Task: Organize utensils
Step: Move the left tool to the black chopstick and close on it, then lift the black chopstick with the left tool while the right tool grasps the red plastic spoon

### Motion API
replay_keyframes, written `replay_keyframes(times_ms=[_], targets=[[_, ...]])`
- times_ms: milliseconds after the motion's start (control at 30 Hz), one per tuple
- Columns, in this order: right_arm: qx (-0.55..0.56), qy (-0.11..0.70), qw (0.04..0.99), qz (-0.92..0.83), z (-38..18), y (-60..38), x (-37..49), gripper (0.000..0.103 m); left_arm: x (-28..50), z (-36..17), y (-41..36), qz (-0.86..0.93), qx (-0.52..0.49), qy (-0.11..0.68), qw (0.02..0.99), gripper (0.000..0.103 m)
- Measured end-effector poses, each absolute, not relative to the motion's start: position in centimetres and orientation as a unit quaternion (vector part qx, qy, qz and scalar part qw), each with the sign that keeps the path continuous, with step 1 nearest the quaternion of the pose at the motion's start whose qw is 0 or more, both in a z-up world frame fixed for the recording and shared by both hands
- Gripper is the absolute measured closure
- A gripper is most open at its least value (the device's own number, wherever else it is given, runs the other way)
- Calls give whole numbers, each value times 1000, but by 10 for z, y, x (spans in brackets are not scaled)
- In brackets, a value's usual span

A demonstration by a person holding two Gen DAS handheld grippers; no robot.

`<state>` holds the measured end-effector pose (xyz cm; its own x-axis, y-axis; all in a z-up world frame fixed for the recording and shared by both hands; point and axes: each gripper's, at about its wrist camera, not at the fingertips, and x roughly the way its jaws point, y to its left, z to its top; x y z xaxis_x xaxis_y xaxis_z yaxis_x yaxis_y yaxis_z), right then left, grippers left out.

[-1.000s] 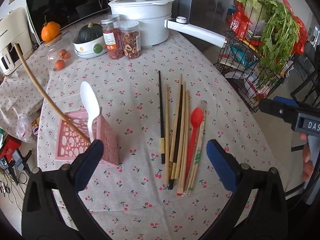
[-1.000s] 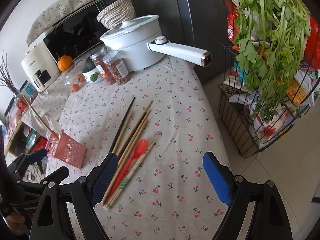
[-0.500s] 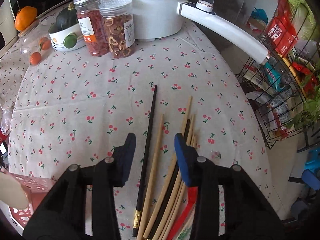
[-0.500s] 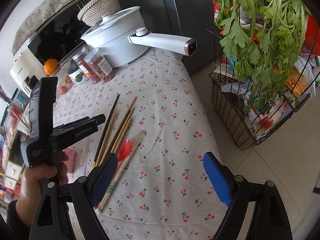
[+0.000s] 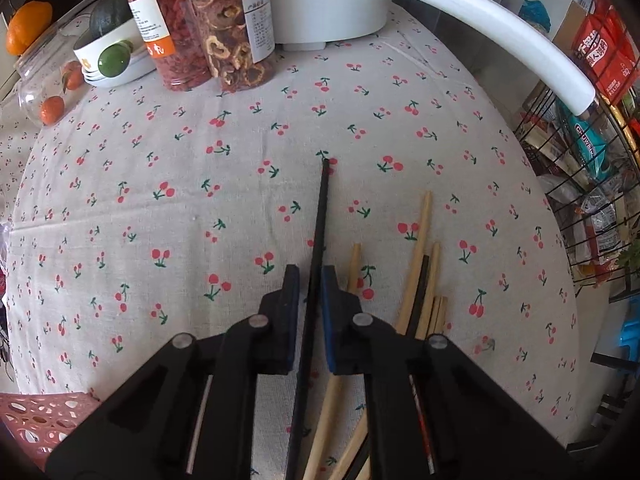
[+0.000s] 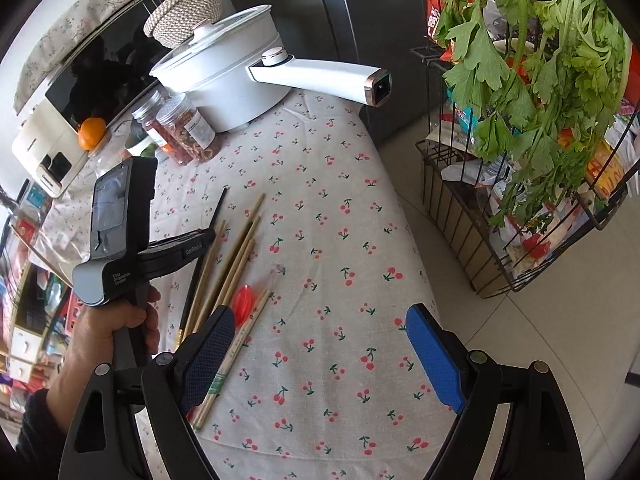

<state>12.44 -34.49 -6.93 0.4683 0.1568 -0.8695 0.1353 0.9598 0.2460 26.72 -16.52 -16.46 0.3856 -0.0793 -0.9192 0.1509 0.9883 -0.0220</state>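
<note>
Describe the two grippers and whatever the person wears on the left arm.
Both grippers, left and right, have black plastic linkage arms with silver rivets and blue textured pads. The left one carries a grey-and-black handle unit with small white lettering. A dark sleeve covers the left wrist. No cables visible.

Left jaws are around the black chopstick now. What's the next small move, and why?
Probably finish closing, then lift straight up. The left gripper is closing with the black chopstick between its pads, and the wooden chopsticks lie close alongside, so dragging might scatter them.

Bare tablecloth (image 5: 168, 216) ahead, jars (image 5: 208, 28) behind, wooden chopsticks (image 5: 420, 256) right.
</note>
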Motion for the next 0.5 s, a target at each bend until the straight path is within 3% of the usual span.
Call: replay_keyframes(times_ms=[67, 500], targets=[[138, 518, 844, 7, -71, -342, 126, 15, 264, -165, -166, -65, 41, 555, 828, 96], [98, 539, 837, 6, -84, -312, 136, 15, 174, -93, -136, -147, 65, 490, 857, 97]])
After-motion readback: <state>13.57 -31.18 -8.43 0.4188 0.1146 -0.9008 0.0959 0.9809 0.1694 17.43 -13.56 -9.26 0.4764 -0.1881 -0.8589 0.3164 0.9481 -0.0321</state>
